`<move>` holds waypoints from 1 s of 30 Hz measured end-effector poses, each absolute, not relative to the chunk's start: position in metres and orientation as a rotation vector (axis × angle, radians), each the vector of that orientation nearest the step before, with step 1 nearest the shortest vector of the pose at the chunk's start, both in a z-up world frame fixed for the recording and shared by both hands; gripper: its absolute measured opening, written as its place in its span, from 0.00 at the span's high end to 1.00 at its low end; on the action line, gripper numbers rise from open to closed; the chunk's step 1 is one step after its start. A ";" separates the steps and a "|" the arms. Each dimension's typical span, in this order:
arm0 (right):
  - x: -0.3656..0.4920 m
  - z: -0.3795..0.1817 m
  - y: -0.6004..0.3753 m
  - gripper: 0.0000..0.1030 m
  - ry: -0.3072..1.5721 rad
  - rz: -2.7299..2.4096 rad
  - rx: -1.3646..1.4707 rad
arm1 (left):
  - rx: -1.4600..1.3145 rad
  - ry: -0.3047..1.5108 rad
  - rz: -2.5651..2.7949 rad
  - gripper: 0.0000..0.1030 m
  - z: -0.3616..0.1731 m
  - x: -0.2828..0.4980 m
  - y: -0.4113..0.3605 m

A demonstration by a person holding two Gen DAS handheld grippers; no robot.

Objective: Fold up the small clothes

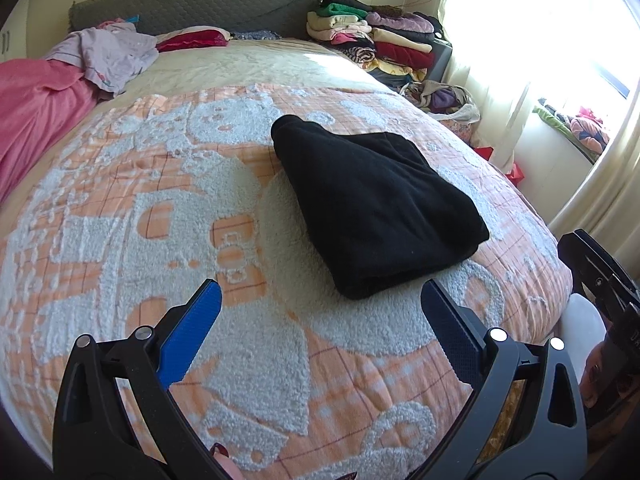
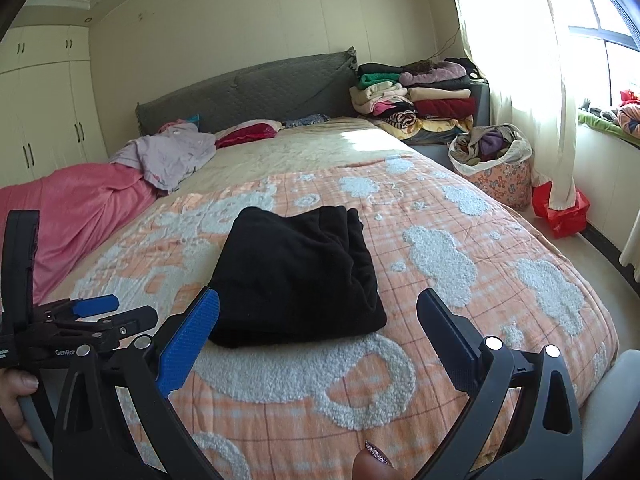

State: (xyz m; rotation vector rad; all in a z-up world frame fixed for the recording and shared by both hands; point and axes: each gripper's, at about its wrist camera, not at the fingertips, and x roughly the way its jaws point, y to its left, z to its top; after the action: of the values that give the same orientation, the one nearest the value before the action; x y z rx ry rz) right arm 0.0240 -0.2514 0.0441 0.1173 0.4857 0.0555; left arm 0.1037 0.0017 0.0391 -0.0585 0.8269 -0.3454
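- The left gripper [image 1: 320,300] has its jaws spread wide and holds nothing; it hovers above the bedspread [image 1: 120,208], just in front of the near edge of the black garment [image 1: 376,204].
- The right gripper [image 2: 318,308] also has its jaws wide apart and empty, and the near edge of the same garment lies between its two blue pads.
- In the right wrist view the left gripper shows from the side at the lower left, held by a hand [image 2: 16,396]; its jaws stand apart.
- The black garment lies folded into a thick, roughly square bundle, in the middle of the orange and white bedspread on the bed.
- Farther away, a pink blanket [image 2: 76,216] and a lilac cloth [image 2: 172,156] lie at the left side of the bed.
- Beside the grey headboard [image 2: 248,88], a stack of folded clothes [image 2: 420,96] stands on the right.
- A flowered basket [image 2: 496,172] full of clothes stands on the floor near the window curtain.
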 end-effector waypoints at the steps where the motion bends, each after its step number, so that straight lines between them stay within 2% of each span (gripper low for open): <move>1: 0.022 0.042 -0.250 0.04 0.491 0.055 0.113 | -0.059 0.832 -0.342 0.09 0.037 0.102 0.002; 16: 0.022 -0.020 -0.242 0.04 0.675 -0.004 0.074 | -0.069 0.901 -0.292 0.09 -0.006 0.084 0.008; 30: 0.027 -0.023 -0.240 0.04 0.688 0.000 0.074 | -0.073 0.908 -0.272 0.09 -0.009 0.090 0.011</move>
State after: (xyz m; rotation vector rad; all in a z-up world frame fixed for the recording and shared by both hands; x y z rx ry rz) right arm 0.0272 -0.2398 -0.0225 0.0743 0.6878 -0.0004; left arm 0.0897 0.0113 -0.0086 -0.0731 0.9080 -0.2715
